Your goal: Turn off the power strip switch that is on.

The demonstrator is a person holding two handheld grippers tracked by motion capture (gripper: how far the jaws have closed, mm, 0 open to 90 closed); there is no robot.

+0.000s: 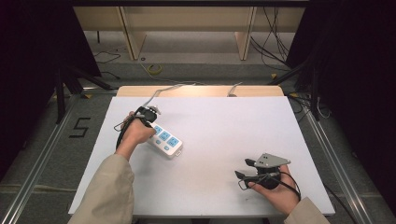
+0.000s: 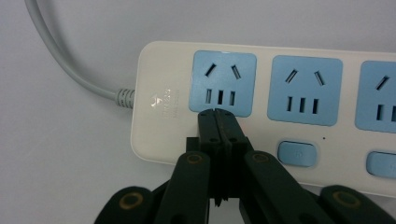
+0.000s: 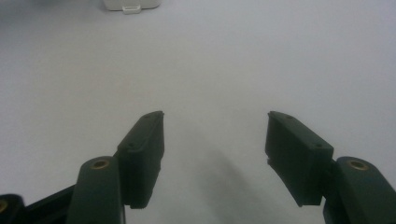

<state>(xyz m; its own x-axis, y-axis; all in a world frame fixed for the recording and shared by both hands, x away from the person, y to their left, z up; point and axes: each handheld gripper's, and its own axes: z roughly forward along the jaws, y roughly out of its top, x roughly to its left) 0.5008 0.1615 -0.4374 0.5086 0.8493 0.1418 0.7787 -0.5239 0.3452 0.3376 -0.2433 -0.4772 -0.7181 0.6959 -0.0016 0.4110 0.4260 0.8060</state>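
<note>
A white power strip (image 1: 167, 140) with blue sockets lies on the white table, left of centre; its grey cord (image 1: 161, 91) runs off toward the far edge. My left gripper (image 1: 148, 113) sits over the strip's cord end. In the left gripper view its jaws are shut together with nothing between them, tips (image 2: 218, 114) at the lower edge of the first blue socket (image 2: 222, 84), above the strip (image 2: 159, 126). Blue switch buttons (image 2: 297, 153) line the near side. My right gripper (image 1: 244, 168) rests open near the front right of the table, jaws (image 3: 215, 121) apart over bare surface.
The white tabletop (image 1: 224, 130) extends wide between the two hands. A second grey cable (image 1: 233, 87) hangs over the far edge. The strip's end (image 3: 132, 4) shows at the top of the right gripper view. Floor cables and wooden table legs lie beyond the table.
</note>
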